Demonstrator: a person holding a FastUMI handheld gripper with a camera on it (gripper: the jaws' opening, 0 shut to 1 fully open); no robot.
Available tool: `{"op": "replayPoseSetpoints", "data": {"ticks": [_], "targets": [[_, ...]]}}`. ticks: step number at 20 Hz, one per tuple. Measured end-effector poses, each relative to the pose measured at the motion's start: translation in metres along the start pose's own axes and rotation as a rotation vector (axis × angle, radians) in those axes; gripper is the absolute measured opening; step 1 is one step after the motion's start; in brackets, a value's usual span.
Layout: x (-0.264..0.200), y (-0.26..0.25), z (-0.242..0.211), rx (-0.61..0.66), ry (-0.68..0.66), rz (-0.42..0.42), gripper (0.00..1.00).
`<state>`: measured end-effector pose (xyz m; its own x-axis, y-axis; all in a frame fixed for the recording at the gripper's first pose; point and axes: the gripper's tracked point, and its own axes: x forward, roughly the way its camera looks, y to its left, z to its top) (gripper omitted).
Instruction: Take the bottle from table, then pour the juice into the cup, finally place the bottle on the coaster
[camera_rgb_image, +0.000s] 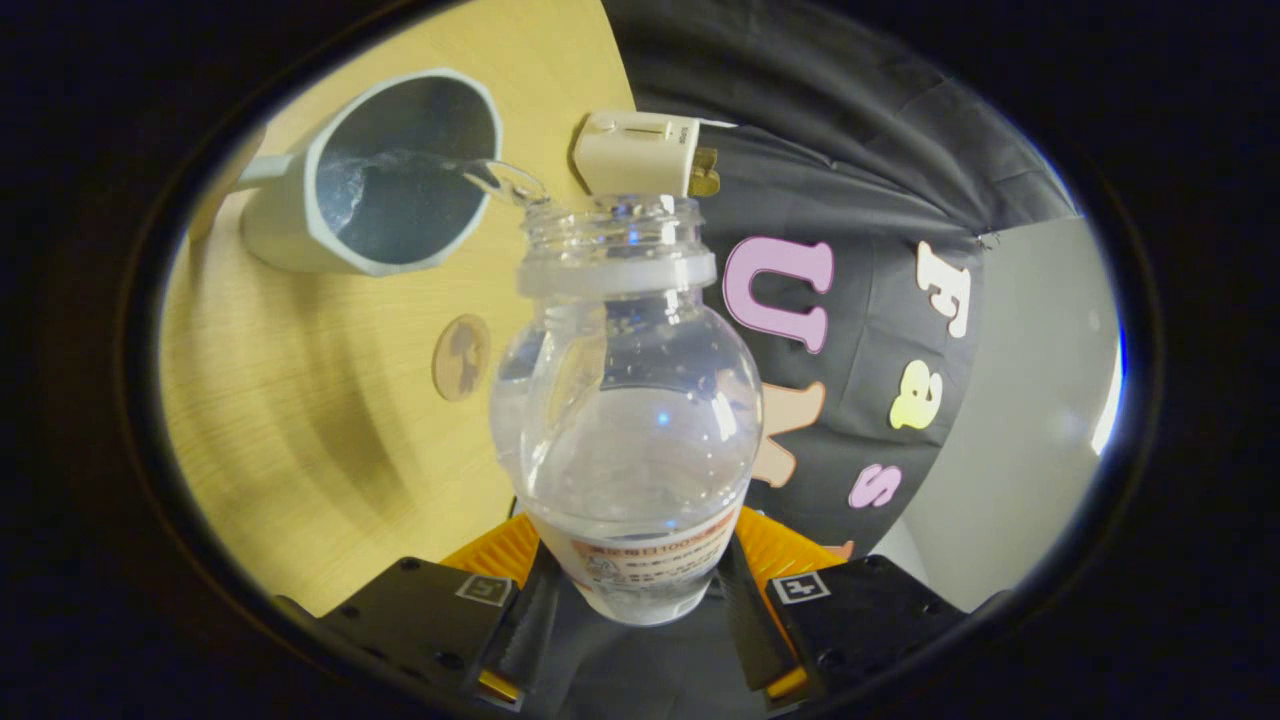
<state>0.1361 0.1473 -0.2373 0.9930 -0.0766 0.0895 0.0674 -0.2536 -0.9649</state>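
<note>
Gripper: you are clamping both fingers on the bottle's base.
Bottle: uncapped, tilting toward the cup.
Liquid: streaming into the cup.
Coaster: lying on the table, beside the bottle.

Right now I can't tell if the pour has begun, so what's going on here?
It has. The gripper is shut on the bottle, both fingers pressing its lower body, and holds it tilted toward the cup on the table. A clear stream runs from the bottle's open mouth into the cup, which already holds some liquid. The bottle is still partly full. The coaster lies bare on the table, nearer the fingers than the cup.
</note>
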Motion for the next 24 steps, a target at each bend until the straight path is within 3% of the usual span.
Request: {"op": "replayPoseSetpoints", "data": {"ticks": [24], "targets": [[0.005, -0.014, -0.002, -0.145, -0.032, -0.014, 0.78]]}}
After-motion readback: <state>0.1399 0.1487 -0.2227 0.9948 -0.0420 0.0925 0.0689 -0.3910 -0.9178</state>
